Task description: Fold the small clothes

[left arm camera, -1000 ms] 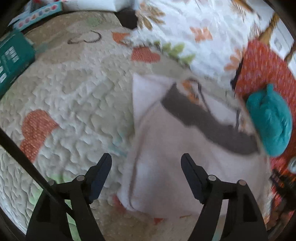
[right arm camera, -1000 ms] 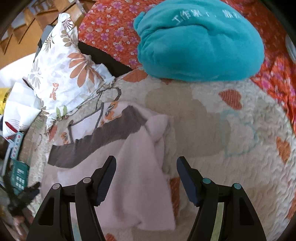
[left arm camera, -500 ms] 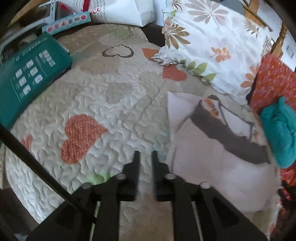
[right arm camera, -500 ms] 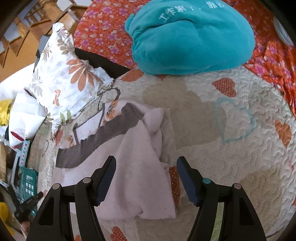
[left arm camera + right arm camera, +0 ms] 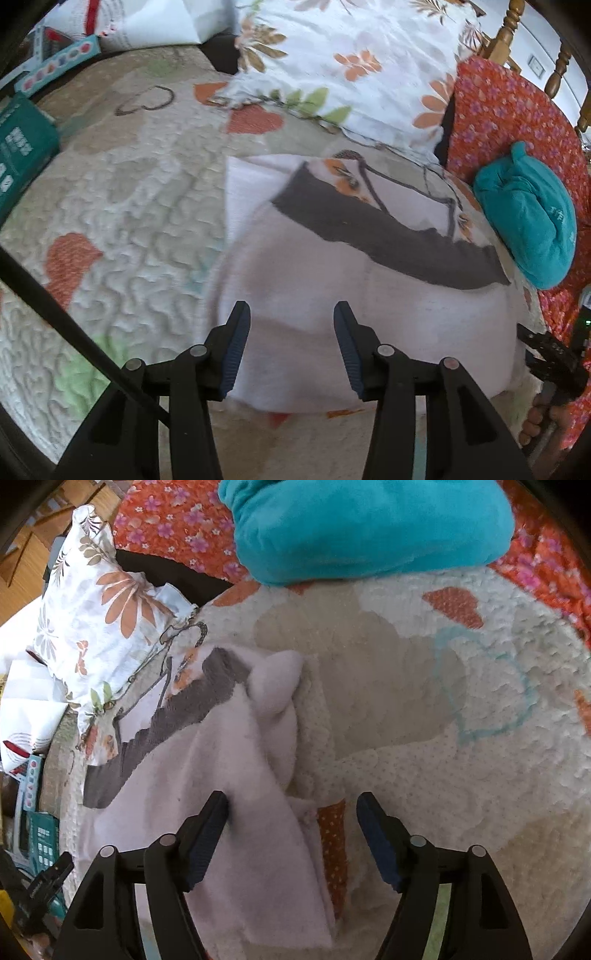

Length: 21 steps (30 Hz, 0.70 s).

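In the left wrist view, the left gripper point(image 5: 291, 341) has its two fingers apart, and nothing is between them. It hangs above the near edge of the pale pink garment point(image 5: 332, 325), which lies on the quilted bedspread point(image 5: 122, 221) with orange hearts. The garment is partly folded: a dark grey band point(image 5: 388, 236) runs across it, and beyond the band a white part with a printed pattern shows. A floral pillow point(image 5: 351, 66) lies behind the garment, and its lower edge is just beside the garment's far side. To the right there is a teal plush bundle point(image 5: 532, 218) on an orange flowered cloth point(image 5: 502, 122). A teal box point(image 5: 22, 147) sits at the left edge of the bedspread. At the far right edge of this view a part of the other tool is seen, but it is too small to read.

In the right wrist view, the right gripper point(image 5: 291, 836) is also spread wide and grips nothing. Its left finger point(image 5: 207, 834) touches or lies just over the pink fabric; I cannot tell which. The garment point(image 5: 236, 794) is to the left and below, with a raised, bunched corner near the middle of the view. The bare bedspread point(image 5: 443, 738) fills the right side. The teal bundle point(image 5: 369, 524) lies at the top, well apart from the garment, and the pillow point(image 5: 99, 609) is at the upper left.
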Motion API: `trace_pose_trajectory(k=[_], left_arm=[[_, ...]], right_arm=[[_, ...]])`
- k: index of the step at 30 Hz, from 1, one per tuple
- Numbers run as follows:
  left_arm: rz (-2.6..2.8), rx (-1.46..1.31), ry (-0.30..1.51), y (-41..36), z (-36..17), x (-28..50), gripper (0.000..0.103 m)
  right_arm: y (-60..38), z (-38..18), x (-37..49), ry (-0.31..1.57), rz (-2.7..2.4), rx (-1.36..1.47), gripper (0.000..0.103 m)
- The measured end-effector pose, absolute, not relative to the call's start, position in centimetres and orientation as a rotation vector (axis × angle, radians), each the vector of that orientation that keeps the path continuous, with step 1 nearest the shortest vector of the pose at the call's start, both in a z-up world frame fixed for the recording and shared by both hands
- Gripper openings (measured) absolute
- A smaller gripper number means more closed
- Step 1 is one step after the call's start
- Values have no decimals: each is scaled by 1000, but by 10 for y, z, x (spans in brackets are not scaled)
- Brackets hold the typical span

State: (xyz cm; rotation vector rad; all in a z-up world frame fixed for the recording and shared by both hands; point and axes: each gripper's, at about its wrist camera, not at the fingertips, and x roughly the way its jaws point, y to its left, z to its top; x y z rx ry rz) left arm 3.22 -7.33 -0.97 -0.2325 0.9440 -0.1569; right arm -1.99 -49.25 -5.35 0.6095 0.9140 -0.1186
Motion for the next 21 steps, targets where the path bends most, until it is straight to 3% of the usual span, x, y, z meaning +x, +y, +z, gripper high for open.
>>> trace_pose_trajectory(k=[5, 7, 9, 10, 21], left_arm=[[-184, -236, 955, -84, -11, 35, 46], [-186, -231, 959, -85, -11, 36, 47], [-183, -239, 963, -81, -10, 37, 47], [-181, -247, 965, -78, -10, 38, 47], [-110, -340, 937, -23, 8, 41, 53]], right_arm=[[-490, -63, -10, 850, -49, 647, 77], [-482, -63, -4, 848, -21, 640, 63], [-474, -64, 4, 865, 15, 658, 34], [-472, -65, 6, 875, 37, 675, 28], [-447, -11, 1, 829, 35, 616, 22]])
